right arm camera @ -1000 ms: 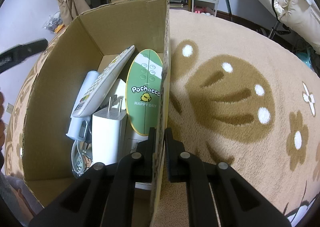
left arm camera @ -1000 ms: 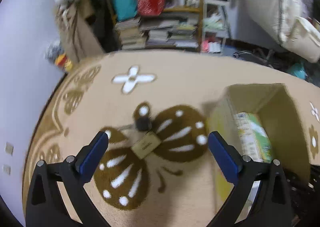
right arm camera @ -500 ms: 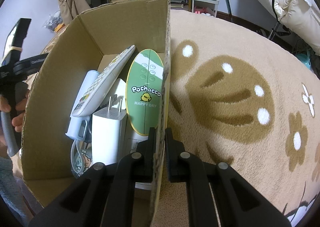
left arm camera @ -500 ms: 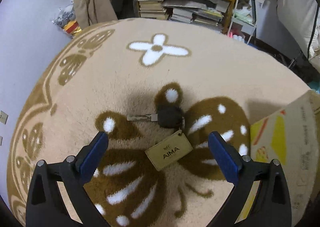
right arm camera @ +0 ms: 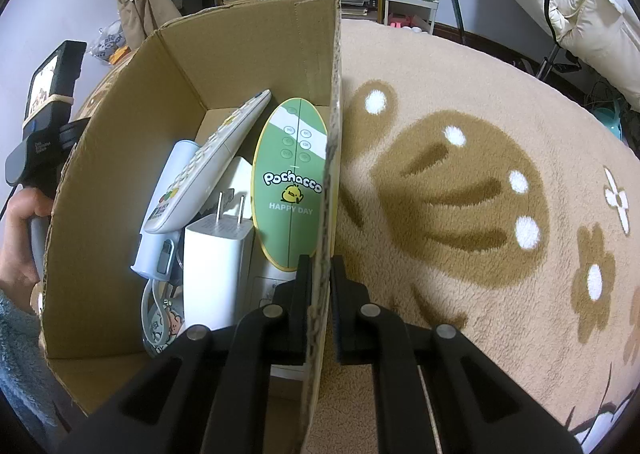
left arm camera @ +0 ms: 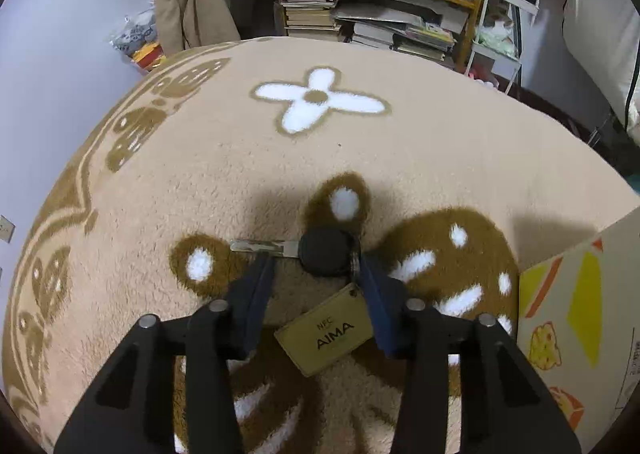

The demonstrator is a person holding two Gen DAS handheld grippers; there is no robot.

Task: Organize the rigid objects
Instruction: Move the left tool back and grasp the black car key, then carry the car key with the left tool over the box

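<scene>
my left gripper sits low on the fuzzy tan rug, jaws narrowed around the car key, its round black head between the blue pads, its metal blade poking left past them. i can't tell if they're touching it. a flat brass-coloured tag lies just behind. only the right view shows my right gripper pinching the cardboard box wall, with a white charger and a glossy green oval remote inside.

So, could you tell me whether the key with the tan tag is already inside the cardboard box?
No, the key lies on the rug between the left gripper fingers.
</scene>
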